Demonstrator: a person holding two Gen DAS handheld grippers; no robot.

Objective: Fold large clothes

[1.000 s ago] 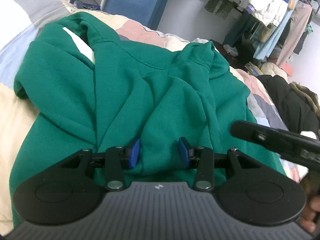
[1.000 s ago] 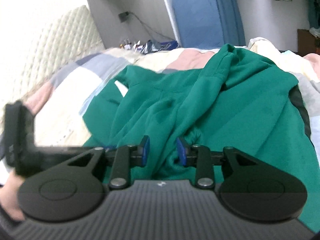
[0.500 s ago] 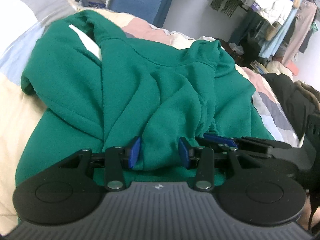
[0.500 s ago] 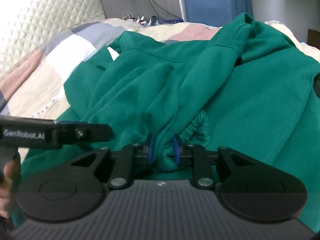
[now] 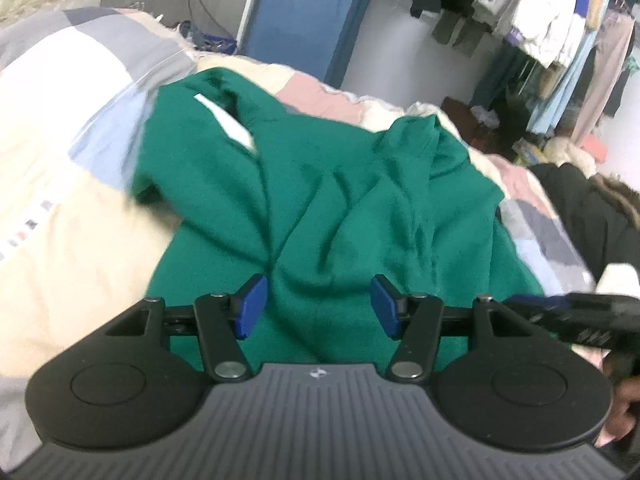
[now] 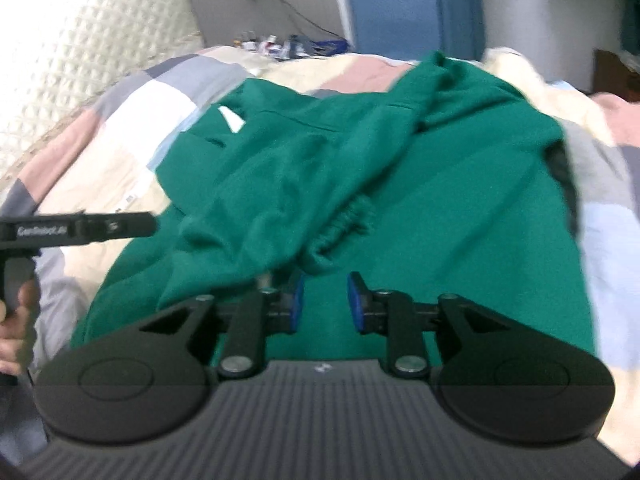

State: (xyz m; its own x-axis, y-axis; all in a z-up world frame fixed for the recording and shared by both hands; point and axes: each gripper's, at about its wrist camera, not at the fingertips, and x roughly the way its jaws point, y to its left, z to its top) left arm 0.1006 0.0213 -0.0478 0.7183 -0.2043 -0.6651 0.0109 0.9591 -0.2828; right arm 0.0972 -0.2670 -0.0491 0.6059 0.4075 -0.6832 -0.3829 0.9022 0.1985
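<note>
A green hoodie (image 5: 320,200) lies rumpled on a patchwork quilt (image 5: 80,208), sleeves folded over its body, white neck label (image 5: 228,124) at the far left. My left gripper (image 5: 318,306) is open above the near fabric, holding nothing. My right gripper (image 6: 323,300) is open and empty just behind the gathered sleeve cuff (image 6: 340,228) on the hoodie (image 6: 440,184). The right gripper shows at the right edge of the left wrist view (image 5: 580,316); the left gripper shows at the left of the right wrist view (image 6: 80,228).
The quilt (image 6: 132,128) covers a bed with a quilted headboard (image 6: 100,56). A dark jacket (image 5: 580,208) lies at the bed's right side. A clothes rack (image 5: 560,40) and a blue board (image 5: 300,20) stand behind.
The right gripper was shut on the sleeve near the cuff half a second ago and has opened and let it go. Both grippers have pulled back and the left jaws have widened.
</note>
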